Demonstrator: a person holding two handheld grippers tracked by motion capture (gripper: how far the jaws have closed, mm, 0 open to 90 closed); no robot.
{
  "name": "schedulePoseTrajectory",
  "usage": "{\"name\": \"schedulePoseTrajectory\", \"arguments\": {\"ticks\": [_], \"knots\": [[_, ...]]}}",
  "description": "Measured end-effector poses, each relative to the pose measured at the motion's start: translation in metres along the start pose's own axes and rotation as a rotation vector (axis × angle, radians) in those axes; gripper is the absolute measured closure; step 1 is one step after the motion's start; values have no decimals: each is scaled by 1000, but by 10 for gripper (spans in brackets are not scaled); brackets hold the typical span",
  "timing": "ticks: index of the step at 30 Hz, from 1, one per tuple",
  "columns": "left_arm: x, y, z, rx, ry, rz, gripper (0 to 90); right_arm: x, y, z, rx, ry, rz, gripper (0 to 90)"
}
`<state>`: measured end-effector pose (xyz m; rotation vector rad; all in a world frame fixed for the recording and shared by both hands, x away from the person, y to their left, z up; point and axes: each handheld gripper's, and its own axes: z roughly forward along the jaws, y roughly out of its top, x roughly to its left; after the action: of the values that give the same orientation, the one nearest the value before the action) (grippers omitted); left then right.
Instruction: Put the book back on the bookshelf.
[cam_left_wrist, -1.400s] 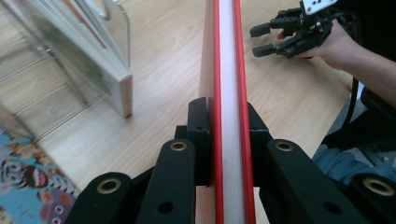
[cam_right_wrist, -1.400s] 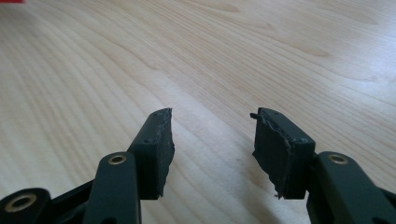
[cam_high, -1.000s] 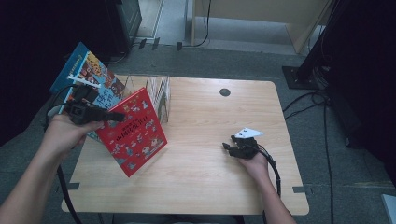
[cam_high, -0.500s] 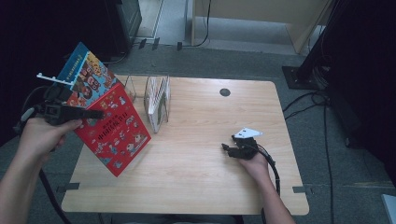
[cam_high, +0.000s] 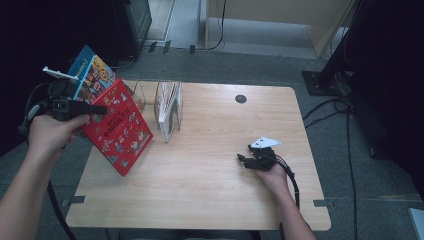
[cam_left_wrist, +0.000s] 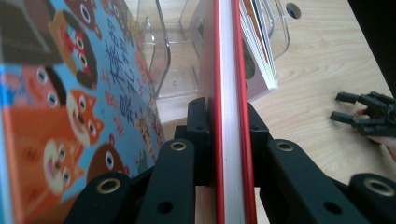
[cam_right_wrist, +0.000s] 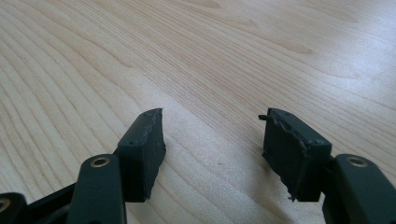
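Note:
My left gripper (cam_high: 97, 108) is at the table's left edge, shut on the edge of a red picture book (cam_high: 120, 132) that hangs tilted over the table's corner. In the left gripper view the jaws (cam_left_wrist: 227, 126) clamp the red book (cam_left_wrist: 229, 56) across its covers and white pages. A blue picture book (cam_high: 92, 72) with cartoon animals stands close behind it (cam_left_wrist: 60, 93), outside the jaws. My right gripper (cam_high: 242, 160) rests low on the wood at the right. Its jaws (cam_right_wrist: 212, 140) have just been opening, and nothing lies between them.
A clear plastic file holder (cam_high: 167, 107) stands at the table's back left with thin books (cam_left_wrist: 257, 51) in one slot. A dark round grommet (cam_high: 241, 98) sits near the far edge. The wooden table (cam_high: 210, 200) has floor cables (cam_high: 345, 125) off its right side.
My left hand has carried the red book leftward, away from the clear holder, toward the blue book. The right hand has stayed where it was.

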<state>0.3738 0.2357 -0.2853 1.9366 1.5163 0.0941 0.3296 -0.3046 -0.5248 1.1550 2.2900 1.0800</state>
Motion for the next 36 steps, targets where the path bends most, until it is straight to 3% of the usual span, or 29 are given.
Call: {"name": "schedulePoseTrajectory", "arguments": {"ticks": [16,22,28,32,36], "knots": [[-7,35,25,-88,50,-23,798,1,0,0,1,-1,5,376],[-2,39,37,-115,50,-60,797,1,0,0,1,-1,4,376],[-4,39,48,-72,66,-32,796,1,0,0,1,-1,5,376],[-4,38,49,-76,67,-34,795,1,0,0,0,-5,7,376],[-5,37,49,-29,77,-4,788,1,0,0,-2,-6,7,376]]}}
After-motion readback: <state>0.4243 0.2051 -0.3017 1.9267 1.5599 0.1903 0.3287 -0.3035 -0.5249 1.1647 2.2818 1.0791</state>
